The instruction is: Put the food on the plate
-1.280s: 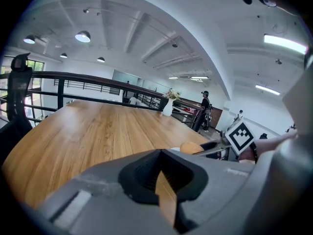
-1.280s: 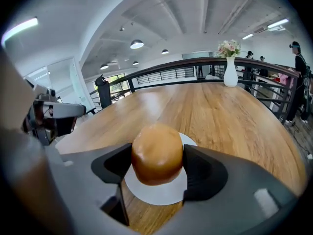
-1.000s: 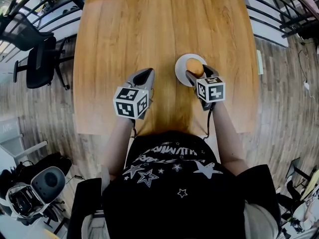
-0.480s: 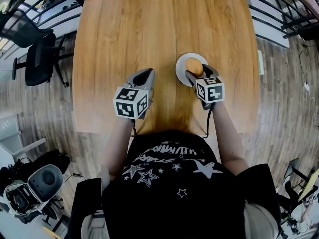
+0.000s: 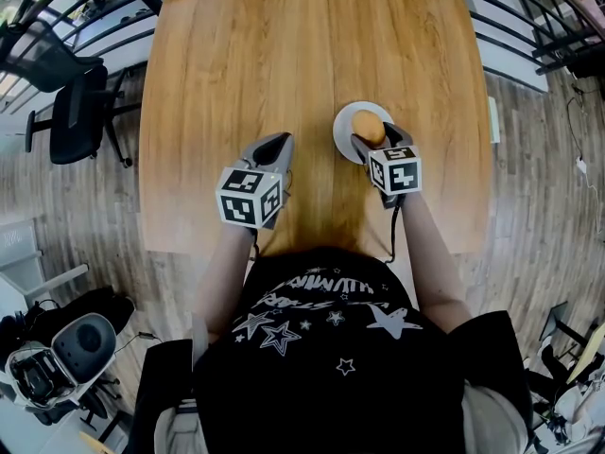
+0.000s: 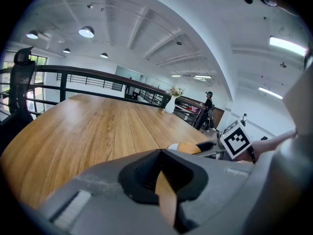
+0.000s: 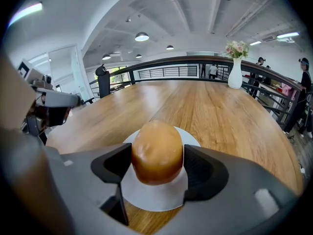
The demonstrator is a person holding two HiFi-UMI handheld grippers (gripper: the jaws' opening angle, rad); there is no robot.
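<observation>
Right gripper (image 7: 157, 165): jaws spread wide, both dark pads pressed against the sides of a round golden-brown bread roll (image 7: 157, 150), which fills the whole gap between them. The roll's flanks look slightly flattened where the pads meet it. It sits over the middle of a small white plate (image 7: 155, 198); whether its underside touches the plate or hangs just above it cannot be told. The plate lies on a long wooden table (image 5: 246, 55), near the person's edge and right of centre in the head view. Left gripper (image 6: 160, 153): jaws together at the tips, nothing between them, only a thin sliver of tabletop showing through lower down. It is angled down over the bare wood just beside the plate on its left, apart from it. At the far end of the table stands a white vase of flowers (image 7: 235, 72). A black office chair (image 5: 80, 116) stands on the floor off the table's left side.
</observation>
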